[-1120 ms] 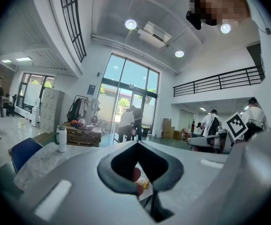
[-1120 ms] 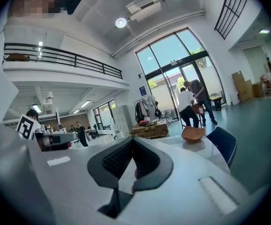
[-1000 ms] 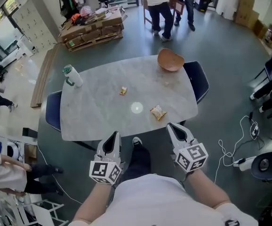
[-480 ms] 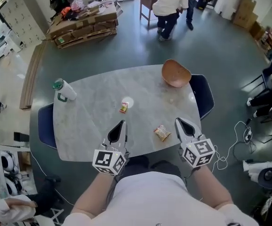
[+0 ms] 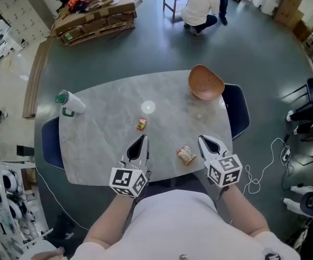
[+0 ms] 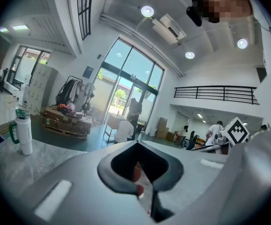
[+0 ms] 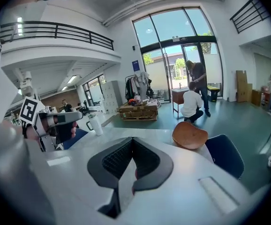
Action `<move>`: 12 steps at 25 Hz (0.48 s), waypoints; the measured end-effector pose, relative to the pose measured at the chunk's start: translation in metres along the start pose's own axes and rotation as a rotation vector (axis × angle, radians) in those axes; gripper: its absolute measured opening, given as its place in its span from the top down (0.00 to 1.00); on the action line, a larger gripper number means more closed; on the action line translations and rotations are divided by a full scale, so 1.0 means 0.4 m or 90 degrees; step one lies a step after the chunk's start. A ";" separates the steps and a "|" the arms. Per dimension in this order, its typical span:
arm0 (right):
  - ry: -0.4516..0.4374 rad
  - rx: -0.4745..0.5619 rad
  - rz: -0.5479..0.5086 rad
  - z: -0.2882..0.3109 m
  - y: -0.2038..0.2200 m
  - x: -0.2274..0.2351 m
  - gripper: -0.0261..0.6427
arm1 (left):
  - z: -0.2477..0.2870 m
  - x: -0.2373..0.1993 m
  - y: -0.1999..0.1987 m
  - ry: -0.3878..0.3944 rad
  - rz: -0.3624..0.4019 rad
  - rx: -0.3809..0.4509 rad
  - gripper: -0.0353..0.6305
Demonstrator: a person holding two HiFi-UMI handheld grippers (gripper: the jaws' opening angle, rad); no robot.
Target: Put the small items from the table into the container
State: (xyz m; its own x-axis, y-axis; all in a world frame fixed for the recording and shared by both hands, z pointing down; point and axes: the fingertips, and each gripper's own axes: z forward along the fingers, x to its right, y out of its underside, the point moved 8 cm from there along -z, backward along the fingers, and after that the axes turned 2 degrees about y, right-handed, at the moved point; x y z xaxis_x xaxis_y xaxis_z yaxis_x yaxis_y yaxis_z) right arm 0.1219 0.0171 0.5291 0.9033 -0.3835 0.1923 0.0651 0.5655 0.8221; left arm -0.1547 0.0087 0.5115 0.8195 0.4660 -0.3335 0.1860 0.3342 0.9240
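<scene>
**Open Up First, Then Pinch the Packet**

The small crinkly tan-and-red snack packet (image 5: 187, 155) lies flat near the front edge of the pale grey marble table (image 5: 102, 140). A smaller yellow-and-red wrapped sweet (image 5: 141, 124) lies further in, near the middle. The round brown wooden bowl (image 5: 206, 83) sits at the far right side, well apart from both. It looks like the container, and it looks empty.

The right gripper (image 5: 202, 140) is just beside the snack packet, on its right. Its jaws are pressed together and hold nothing. The left gripper (image 5: 142, 140) is just in front of the wrapped sweet, and its jaws are together and empty too. A white drink cup with a green lid (image 5: 70, 103) stands far off at the left, out of the way.

The step in hand looks like reaching for the first item. To do it well, the jaws should open wide before they go down — closed jaws would only push the packet along. Come down over the packet, pinch it across its thin side, lift it clear, and let go low over the bowl so that it does not bounce out.
</scene>
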 end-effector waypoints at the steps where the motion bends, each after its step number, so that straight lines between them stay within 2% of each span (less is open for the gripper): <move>1: -0.007 -0.005 -0.007 0.015 -0.004 0.003 0.92 | 0.003 -0.002 -0.002 -0.008 0.000 -0.001 0.94; 5: -0.025 -0.044 -0.048 0.071 0.021 0.005 0.92 | 0.002 -0.002 -0.003 -0.031 0.008 -0.008 0.94; 8: -0.042 -0.102 -0.073 0.123 0.093 0.008 0.91 | 0.004 -0.011 0.007 -0.051 0.007 -0.017 0.94; 12: -0.045 -0.189 -0.090 0.194 0.222 0.028 0.80 | -0.004 -0.023 0.042 -0.079 -0.001 -0.043 0.94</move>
State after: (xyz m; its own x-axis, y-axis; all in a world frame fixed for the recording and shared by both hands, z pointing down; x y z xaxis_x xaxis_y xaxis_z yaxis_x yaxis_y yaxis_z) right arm 0.1049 0.0065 0.6459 0.8455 -0.5174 0.1321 0.3180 0.6867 0.6537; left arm -0.1602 0.0114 0.5297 0.8808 0.3622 -0.3051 0.1537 0.3907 0.9076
